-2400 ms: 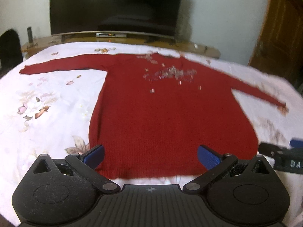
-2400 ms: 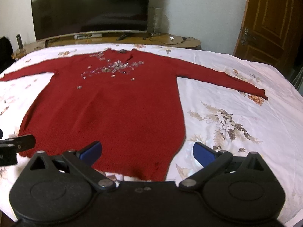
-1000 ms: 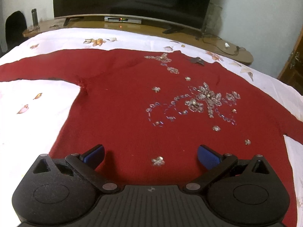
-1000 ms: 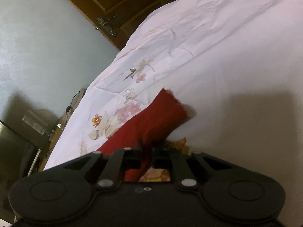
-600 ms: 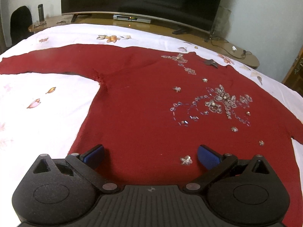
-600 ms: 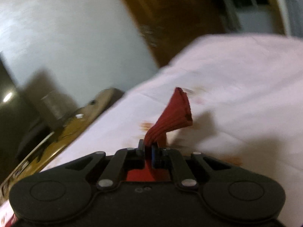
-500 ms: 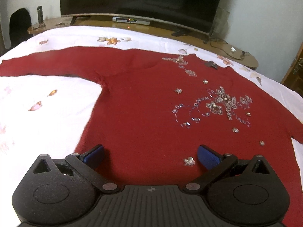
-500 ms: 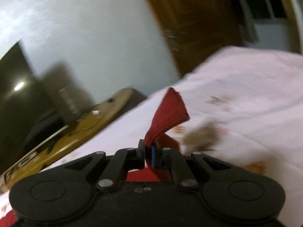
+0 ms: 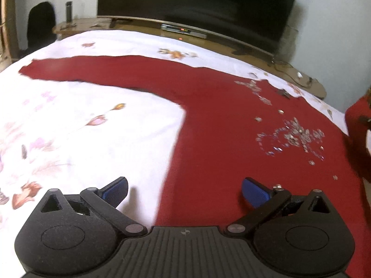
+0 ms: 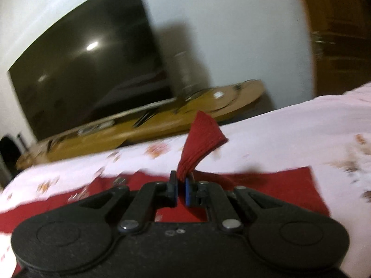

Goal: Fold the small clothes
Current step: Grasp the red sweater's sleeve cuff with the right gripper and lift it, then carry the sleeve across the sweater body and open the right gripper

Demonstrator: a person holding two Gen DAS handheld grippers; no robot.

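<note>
A red knit sweater [image 9: 222,129] with silver bead work [image 9: 292,136] lies flat on the floral white bedsheet [image 9: 88,139]. Its left sleeve [image 9: 97,71] stretches out toward the far left. My left gripper [image 9: 184,191] hovers open over the sweater's left side seam, nothing between its blue pads. My right gripper [image 10: 182,191] is shut on the cuff of the right sleeve [image 10: 201,141], which sticks up above the jaws, lifted over the sweater body [image 10: 273,185]. At the right edge of the left wrist view, the raised red sleeve [image 9: 358,125] shows.
A large dark television [image 9: 197,7] stands on a long wooden console [image 9: 231,46] behind the bed. A wooden door [image 10: 340,30] is at the right. A dark object [image 9: 40,25] sits beside the console at the far left.
My right gripper has lifted the sleeve cuff off the bed and carried it left over the sweater body, rolling as it went. My left gripper has slid left to the side seam.
</note>
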